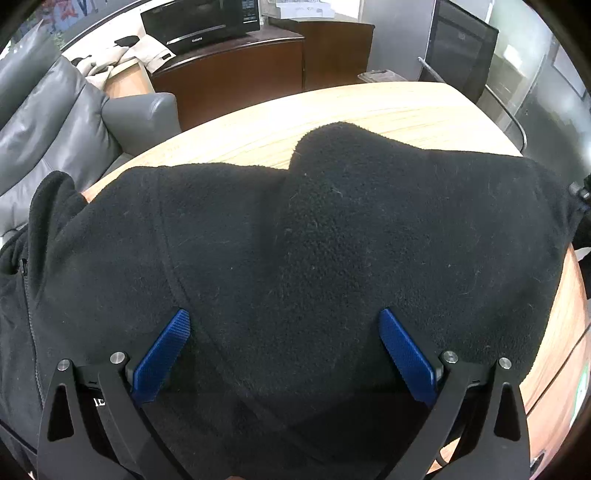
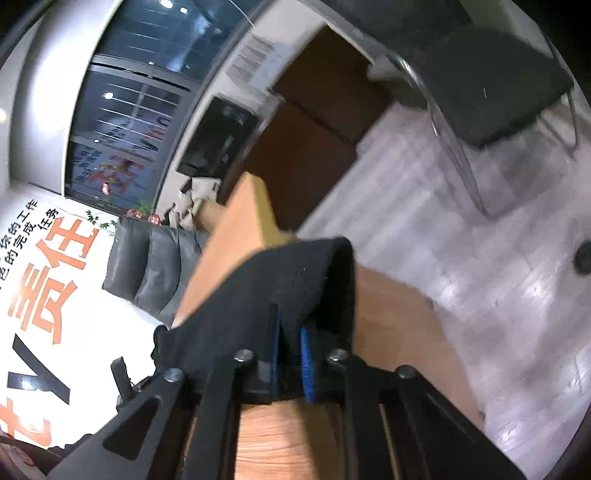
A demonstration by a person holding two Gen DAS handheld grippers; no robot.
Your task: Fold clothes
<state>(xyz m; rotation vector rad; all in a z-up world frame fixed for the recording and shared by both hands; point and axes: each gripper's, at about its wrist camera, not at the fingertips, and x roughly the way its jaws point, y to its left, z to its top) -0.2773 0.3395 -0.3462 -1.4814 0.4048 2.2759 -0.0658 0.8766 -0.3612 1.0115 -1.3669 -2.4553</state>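
- The desk (image 1: 388, 107), light wood with a rounded far edge, carries the work; in the right wrist view its edge (image 2: 255, 218) tilts steeply across the picture.
- A black fleece (image 1: 295, 240) lies spread over most of the near desk, reaching from the left edge, where a zipper (image 1: 31, 314) runs down it, to the right edge. A rounded hump of it rises at the far middle, with bare wood beyond.
- A grey sofa (image 1: 55, 122) stands off the desk's far left, and a dark wood cabinet (image 1: 236, 74) behind it bears a black microwave (image 1: 201, 22).
- A black chair (image 2: 495, 85) on a metal frame stands on the pale floor (image 2: 461, 258) past the desk.
- The left gripper (image 1: 284, 325) hovers low over the fleece with its blue fingers (image 1: 162, 358) spread wide, fabric lying between and under them, nothing pinched.
- The right gripper (image 2: 291, 343) has its blue fingers (image 2: 306, 365) pressed near together, pinching a fold of the fleece (image 2: 280, 280) that stands up off the desk edge.
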